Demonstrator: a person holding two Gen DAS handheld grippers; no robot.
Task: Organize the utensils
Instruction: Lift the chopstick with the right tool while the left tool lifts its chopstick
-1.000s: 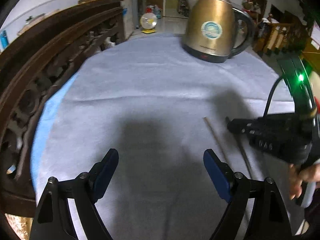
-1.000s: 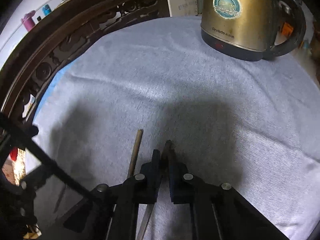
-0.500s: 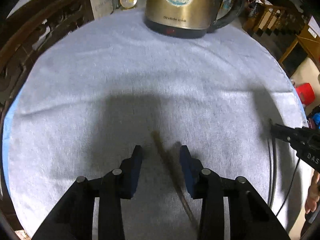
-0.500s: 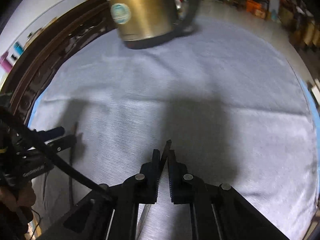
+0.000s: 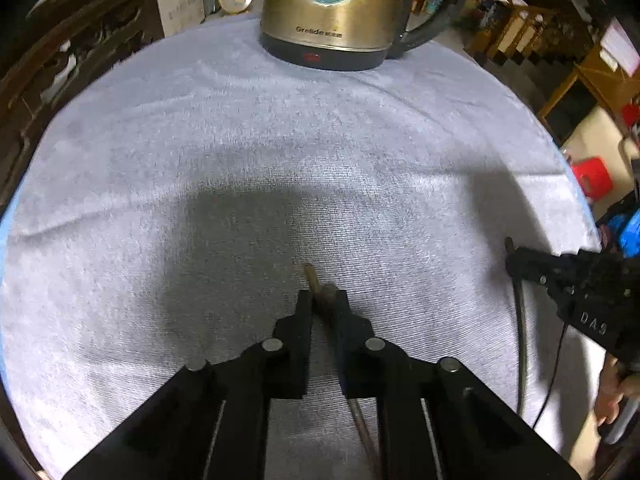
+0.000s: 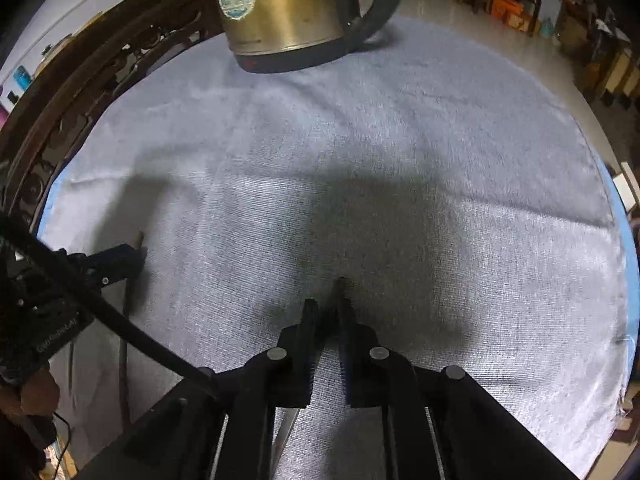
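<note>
Grippers (image 5: 322, 300) (image 6: 328, 308) pinch slim wooden chopsticks (image 5: 311, 276) — fuzzy cloth (image 5: 240, 160).

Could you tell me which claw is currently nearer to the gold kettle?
Neither clearly. The left claw and right claw, each shut on a chopstick, sit side by side, the kettle standing well beyond both.
</note>
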